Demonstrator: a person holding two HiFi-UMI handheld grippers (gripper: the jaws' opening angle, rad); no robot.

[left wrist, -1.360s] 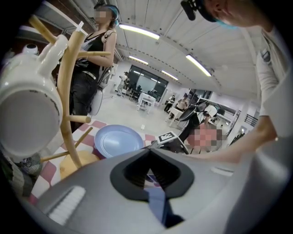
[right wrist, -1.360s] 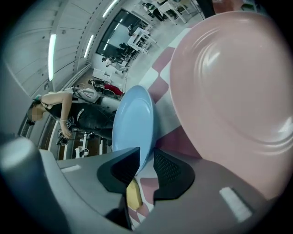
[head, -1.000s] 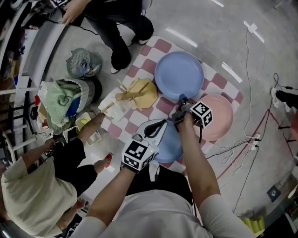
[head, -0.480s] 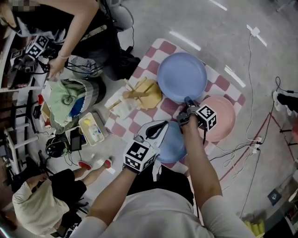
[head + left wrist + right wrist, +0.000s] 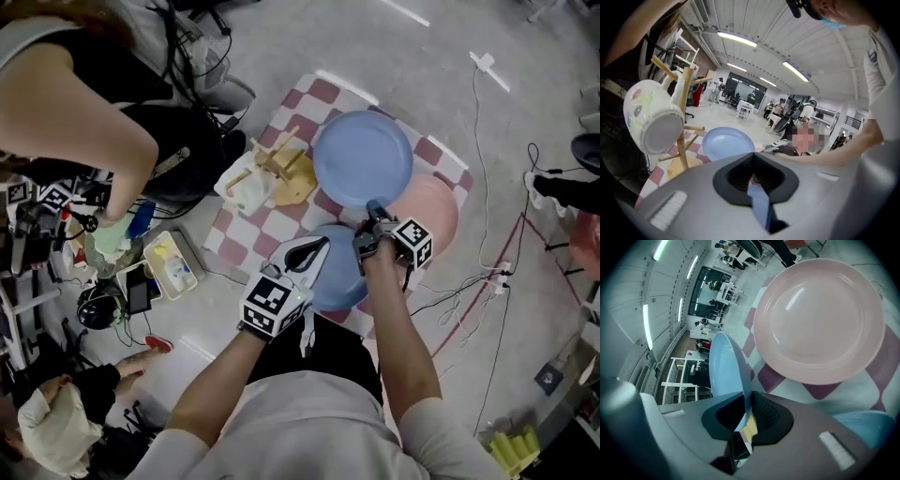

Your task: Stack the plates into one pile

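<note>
Blue big plate (image 5: 363,157), its 6 o'clock rim pinched in my right gripper (image 5: 373,214), reaches toward 12; left gripper (image 5: 317,253) pinches nearer plate (image 5: 339,281).

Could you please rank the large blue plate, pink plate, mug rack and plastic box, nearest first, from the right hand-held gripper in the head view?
1. Large blue plate, gripped at its rim.
2. Pink plate, just right.
3. Mug rack, upper left.
4. Plastic box, far left.

2 blue plates (image 5: 363,157) (image 5: 330,274), 1 pink plate (image 5: 437,214)
</note>
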